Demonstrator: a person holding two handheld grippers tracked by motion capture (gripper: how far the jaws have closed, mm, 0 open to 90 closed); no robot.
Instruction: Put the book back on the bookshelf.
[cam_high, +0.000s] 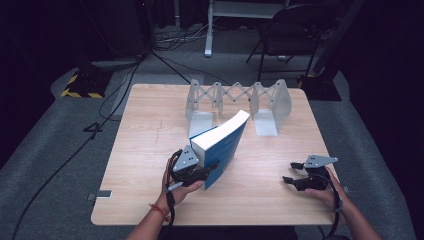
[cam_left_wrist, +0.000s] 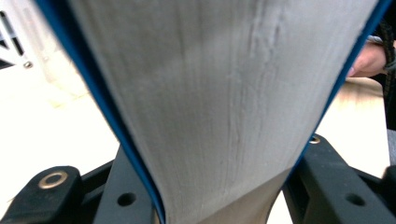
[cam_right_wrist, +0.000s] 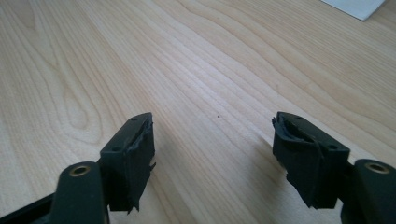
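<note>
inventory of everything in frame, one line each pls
book: 1, blue cover, white page block, tilted at table centre, held in left gripper
expandable book rack: 1, pale grey, far side of table, standing without books in it
table: 1, light wood
chair: 1, dark, on floor beyond table
cables: several, black, on grey floor at left
left gripper: 1, black with grey plate, jaws clamped on the book's covers
right gripper: 1, black with grey plate, open over bare table at right
hands: 2, one on each gripper
</note>
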